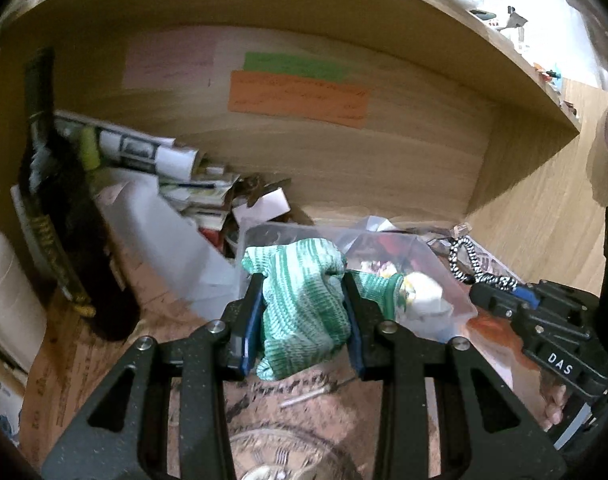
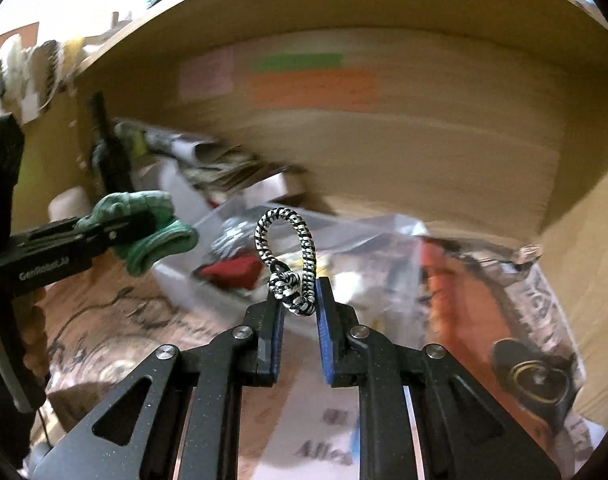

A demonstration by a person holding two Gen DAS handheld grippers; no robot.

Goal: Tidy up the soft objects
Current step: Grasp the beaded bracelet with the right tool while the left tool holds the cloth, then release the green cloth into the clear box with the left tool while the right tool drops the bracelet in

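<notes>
A green-and-white knitted cloth is clamped between the blue pads of the left gripper, bunched and hanging below the fingers. From the right wrist view the same cloth is seen at the left, pinched in the left gripper and raised above the patterned table covering. A black-and-white braided cord is pinched between the tips of the right gripper, its jaws closed on the knotted end while the loop stands upright above the fingers. In the left wrist view the cord is seen to the right of the cloth, at the tip of the right gripper, which carries white lettering. Behind both grippers a clear plastic bin is seen, with mixed items inside that are too blurred to tell. A dark bottle stands at the left beside a stack of papers. On the wooden back panel a green note and an orange note are stuck, the green just above the orange.
</notes>
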